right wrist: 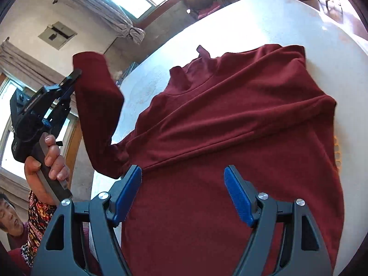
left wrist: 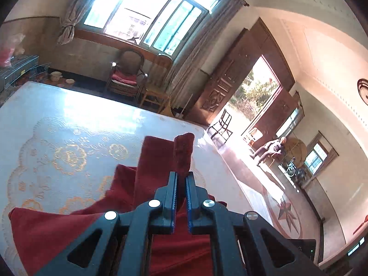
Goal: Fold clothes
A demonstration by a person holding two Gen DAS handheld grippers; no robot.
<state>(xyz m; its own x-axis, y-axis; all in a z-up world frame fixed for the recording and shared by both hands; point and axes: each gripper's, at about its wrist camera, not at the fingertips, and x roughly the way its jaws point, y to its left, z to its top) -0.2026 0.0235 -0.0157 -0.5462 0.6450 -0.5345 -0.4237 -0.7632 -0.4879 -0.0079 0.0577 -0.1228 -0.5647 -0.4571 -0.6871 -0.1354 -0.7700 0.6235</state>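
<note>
A dark red long-sleeved sweater (right wrist: 230, 124) lies spread on a white mattress (right wrist: 287, 23), collar toward the far end. My left gripper (left wrist: 181, 174) is shut on the sweater's sleeve (left wrist: 181, 151), whose cuff sticks up past the fingertips. In the right wrist view that same left gripper (right wrist: 76, 73) is raised at the left, held by a hand (right wrist: 53, 161), with the sleeve (right wrist: 96, 105) lifted off the mattress. My right gripper (right wrist: 182, 172) hovers open over the sweater's lower body, with nothing between its blue pads (right wrist: 239, 197).
The mattress (left wrist: 69, 119) has gold flower embroidery. Beyond it stand a chair with a red cushion (left wrist: 125, 76), a window (left wrist: 147, 16) and wooden doors (left wrist: 230, 80). A person sits in the far room (left wrist: 273, 149). The holder's patterned sleeve (right wrist: 36, 216) shows lower left.
</note>
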